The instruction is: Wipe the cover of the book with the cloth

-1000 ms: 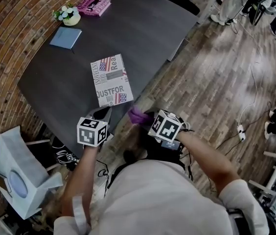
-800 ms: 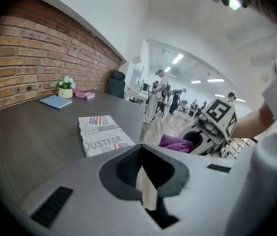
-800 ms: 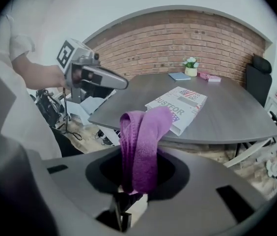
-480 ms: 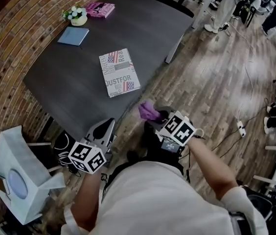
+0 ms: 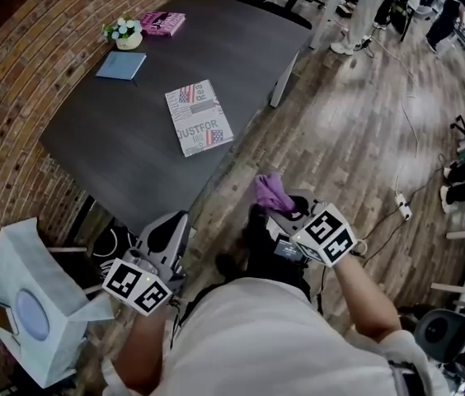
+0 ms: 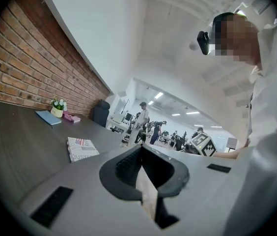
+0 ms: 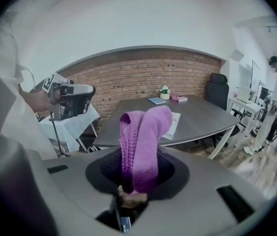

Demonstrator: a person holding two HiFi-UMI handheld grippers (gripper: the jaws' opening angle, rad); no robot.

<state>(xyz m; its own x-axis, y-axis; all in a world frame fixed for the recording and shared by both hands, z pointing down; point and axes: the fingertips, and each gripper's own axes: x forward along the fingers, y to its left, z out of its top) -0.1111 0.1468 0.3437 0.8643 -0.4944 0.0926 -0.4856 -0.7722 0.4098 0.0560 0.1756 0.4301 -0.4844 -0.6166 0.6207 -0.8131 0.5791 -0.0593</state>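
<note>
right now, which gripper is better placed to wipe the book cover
Right, probably. The right gripper is shut on the purple cloth, and the book lies ahead of it on the table. The left gripper is shut on nothing, off the table's near edge.

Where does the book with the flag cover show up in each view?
Head view: book, upper centre-left.
Left gripper view: book, left of centre, beyond the jaws.
Right gripper view: book at centre, partly behind the cloth.
Shared landmark: flower pot beyond the book.
</note>
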